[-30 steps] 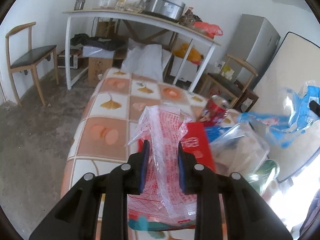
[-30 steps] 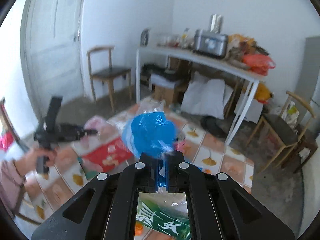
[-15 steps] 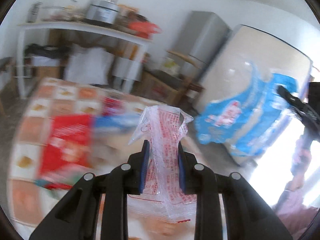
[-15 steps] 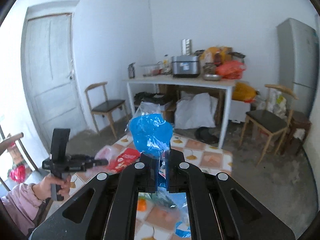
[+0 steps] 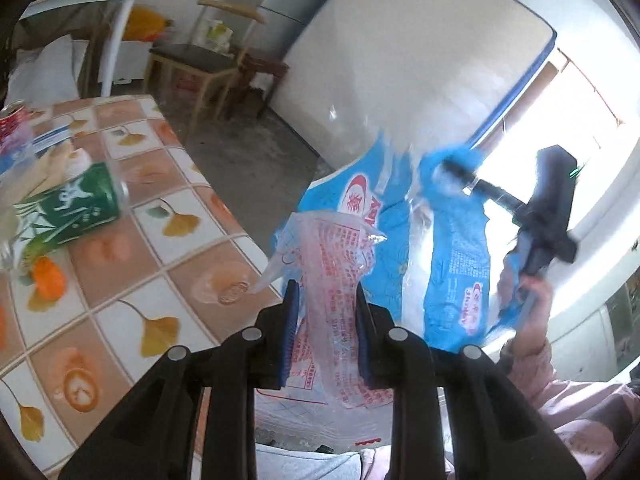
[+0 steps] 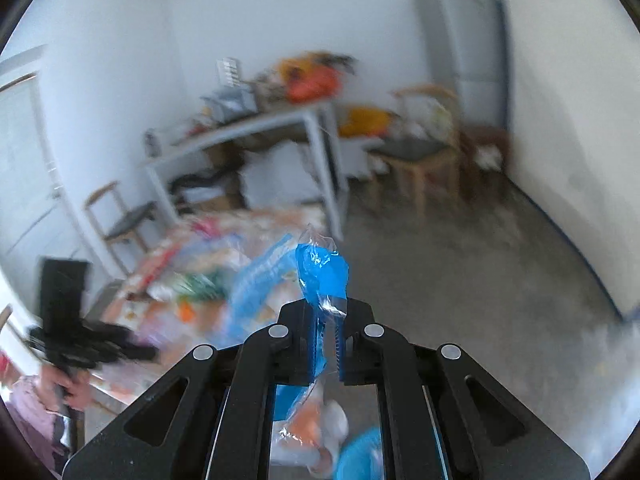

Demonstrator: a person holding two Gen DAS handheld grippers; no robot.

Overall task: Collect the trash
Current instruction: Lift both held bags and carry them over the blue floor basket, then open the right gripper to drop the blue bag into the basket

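Note:
My left gripper (image 5: 326,292) is shut on a clear plastic bag with red print (image 5: 332,248), which stands up between its blue pads, off the table's right edge. In the same view the blue and clear plastic bag (image 5: 456,264) hangs from my right gripper (image 5: 446,169), held up by a hand in a pink sleeve (image 5: 532,320). The right wrist view shows my right gripper (image 6: 326,308) pinching a twist of that blue bag (image 6: 322,276), the rest trailing below the jaws. My left gripper (image 6: 120,350) appears blurred at the lower left.
The table with a tiled ginkgo-leaf cloth (image 5: 120,248) carries a green packet (image 5: 68,208), a red can (image 5: 12,120) and other wrappers. A wooden chair (image 5: 200,56), a white side table (image 6: 248,132) and a grey fridge (image 6: 460,32) line the far wall. Grey floor (image 6: 460,272) lies between.
Both hands have swung away from the table top towards its right side, and both views have rolled. Each gripper still holds its bag. The right gripper and blue bag now hang closer to the left.

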